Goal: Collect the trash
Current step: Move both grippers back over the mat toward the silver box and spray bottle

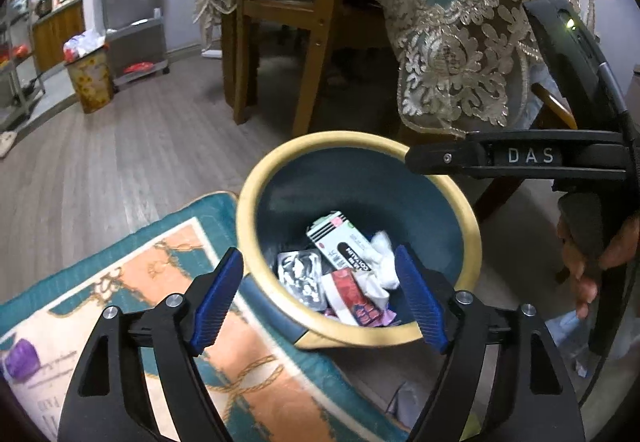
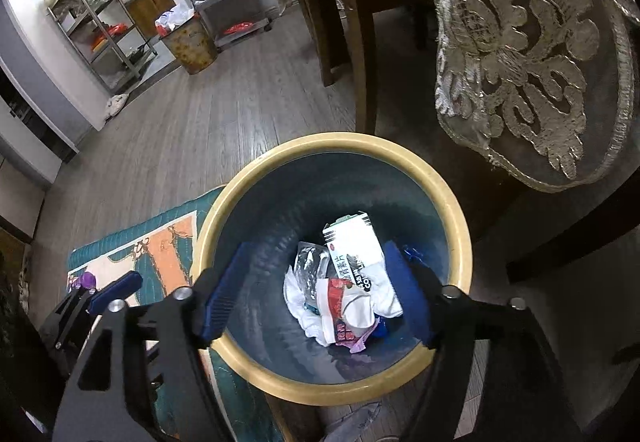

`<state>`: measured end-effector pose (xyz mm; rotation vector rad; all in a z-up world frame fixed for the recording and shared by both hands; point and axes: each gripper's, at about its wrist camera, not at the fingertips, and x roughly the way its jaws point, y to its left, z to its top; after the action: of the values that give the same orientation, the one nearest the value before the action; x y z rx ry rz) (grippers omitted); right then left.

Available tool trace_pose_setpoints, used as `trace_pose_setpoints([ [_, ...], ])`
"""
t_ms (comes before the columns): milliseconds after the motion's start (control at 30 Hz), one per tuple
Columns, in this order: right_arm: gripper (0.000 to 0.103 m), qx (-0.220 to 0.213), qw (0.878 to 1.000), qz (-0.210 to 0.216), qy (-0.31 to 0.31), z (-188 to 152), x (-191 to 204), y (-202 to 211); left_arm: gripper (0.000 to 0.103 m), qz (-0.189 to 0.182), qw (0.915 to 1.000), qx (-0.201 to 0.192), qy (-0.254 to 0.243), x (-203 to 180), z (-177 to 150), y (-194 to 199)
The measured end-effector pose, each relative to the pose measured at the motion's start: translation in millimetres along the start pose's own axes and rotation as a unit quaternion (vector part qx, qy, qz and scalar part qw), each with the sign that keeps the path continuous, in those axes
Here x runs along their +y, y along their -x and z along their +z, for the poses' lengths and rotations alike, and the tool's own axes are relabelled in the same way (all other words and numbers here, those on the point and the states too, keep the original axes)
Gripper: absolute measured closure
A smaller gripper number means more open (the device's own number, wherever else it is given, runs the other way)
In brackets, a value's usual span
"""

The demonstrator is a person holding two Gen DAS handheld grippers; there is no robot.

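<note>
A round bin with a cream rim (image 1: 256,178) (image 2: 224,186) and dark blue inside stands on the floor by a rug. It holds trash: a white medicine box (image 1: 340,240) (image 2: 352,246), a silver blister pack (image 1: 300,270) (image 2: 310,262), crumpled white tissue (image 1: 384,254) (image 2: 384,298) and a red-and-white wrapper (image 1: 350,296) (image 2: 340,302). My left gripper (image 1: 322,298) is open and empty over the bin's near edge. My right gripper (image 2: 320,290) is open and empty, straight above the bin's mouth. The right gripper's black body (image 1: 540,156) shows at the right of the left wrist view.
A patterned teal and orange rug (image 1: 132,282) (image 2: 160,246) lies left of the bin. A wooden chair (image 1: 280,22) and a lace tablecloth (image 1: 460,42) (image 2: 532,62) hang close behind. Metal shelves (image 1: 134,2) and another full bin (image 1: 90,82) stand far left. A light scrap (image 2: 352,422) lies on the floor.
</note>
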<state>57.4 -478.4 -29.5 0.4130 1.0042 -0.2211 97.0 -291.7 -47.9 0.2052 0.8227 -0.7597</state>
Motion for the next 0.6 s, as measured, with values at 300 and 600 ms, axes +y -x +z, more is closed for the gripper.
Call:
trace_pose_setpoints([
  [300,0.006,-0.003,1.0,0.009,0.007,-1,32,-3,0.011,0.031,0.9994,-0.005,0.012,30,-6,37],
  [600,0.006,0.011,0.998,0.011,0.06,-11,87,-14,0.009,0.085,0.9955,-0.001,0.044,80,-24,73],
])
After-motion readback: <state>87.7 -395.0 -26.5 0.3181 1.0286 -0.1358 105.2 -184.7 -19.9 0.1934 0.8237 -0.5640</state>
